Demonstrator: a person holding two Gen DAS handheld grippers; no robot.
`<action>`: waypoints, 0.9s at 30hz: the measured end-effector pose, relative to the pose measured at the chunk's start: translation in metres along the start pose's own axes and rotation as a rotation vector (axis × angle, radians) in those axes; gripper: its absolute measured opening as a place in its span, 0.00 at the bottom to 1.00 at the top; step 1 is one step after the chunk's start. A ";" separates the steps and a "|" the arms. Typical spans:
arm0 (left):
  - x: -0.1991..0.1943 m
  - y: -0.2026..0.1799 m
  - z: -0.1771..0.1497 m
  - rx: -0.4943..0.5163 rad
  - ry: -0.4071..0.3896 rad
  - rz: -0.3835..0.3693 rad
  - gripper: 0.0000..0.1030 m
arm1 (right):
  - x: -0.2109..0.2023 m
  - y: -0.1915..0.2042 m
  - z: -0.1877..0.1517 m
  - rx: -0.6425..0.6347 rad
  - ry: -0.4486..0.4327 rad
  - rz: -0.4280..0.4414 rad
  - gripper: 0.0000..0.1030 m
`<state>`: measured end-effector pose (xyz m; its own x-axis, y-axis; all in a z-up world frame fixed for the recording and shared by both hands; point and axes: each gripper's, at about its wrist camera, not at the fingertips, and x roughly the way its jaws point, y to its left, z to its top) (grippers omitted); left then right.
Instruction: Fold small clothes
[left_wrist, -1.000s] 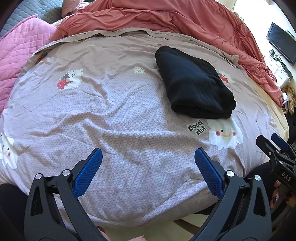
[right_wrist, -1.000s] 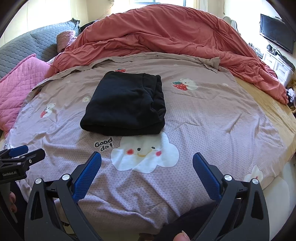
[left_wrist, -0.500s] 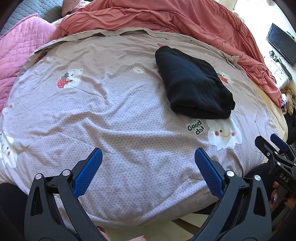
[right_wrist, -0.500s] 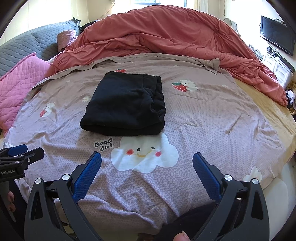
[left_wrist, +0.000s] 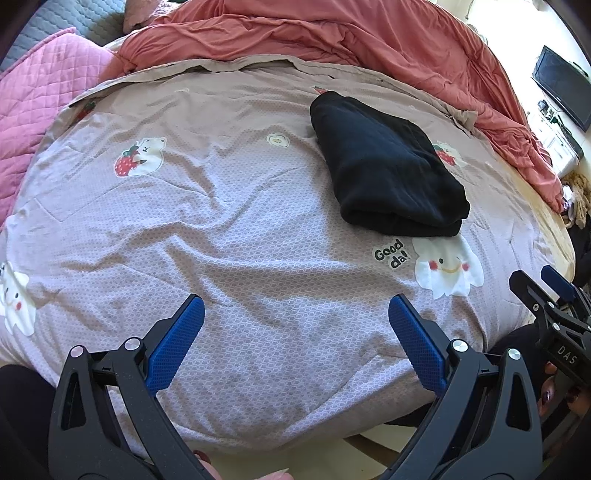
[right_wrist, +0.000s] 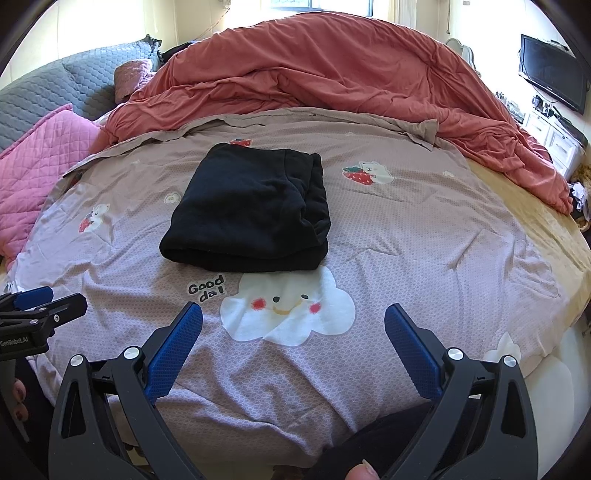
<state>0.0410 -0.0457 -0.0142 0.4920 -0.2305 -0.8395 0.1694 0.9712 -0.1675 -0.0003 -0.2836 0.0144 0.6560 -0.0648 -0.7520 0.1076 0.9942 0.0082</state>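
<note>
Black garment (right_wrist: 247, 206) lies folded into a compact bundle on the patterned bedspread (right_wrist: 424, 258), beyond both empty, wide-open tools: left gripper (left_wrist: 295, 332) and right gripper (right_wrist: 293, 332) at the near edge. Folding appears complete; any next move would be a tidy-up or a fresh item.

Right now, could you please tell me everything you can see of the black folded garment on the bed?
The black folded garment is a soft, thick-looking dark fabric, folded into a compact rectangular bundle with a rounded fold along its near edge and layered edges on its right side. It lies flat on the lilac cartoon-print sheet, just beyond the smiling cloud print. Neither gripper touches it.
</note>
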 end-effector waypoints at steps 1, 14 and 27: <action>0.000 0.000 0.000 -0.001 -0.002 0.001 0.91 | 0.000 0.001 0.000 0.000 0.000 0.000 0.96; 0.000 -0.001 0.000 -0.004 -0.001 0.006 0.91 | 0.000 0.003 -0.001 0.000 -0.001 -0.003 0.96; -0.001 -0.002 0.001 -0.001 0.002 0.010 0.91 | -0.001 0.001 0.000 -0.002 -0.001 -0.008 0.96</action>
<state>0.0406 -0.0475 -0.0126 0.4923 -0.2211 -0.8419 0.1634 0.9735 -0.1600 -0.0009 -0.2829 0.0148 0.6558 -0.0724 -0.7515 0.1109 0.9938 0.0010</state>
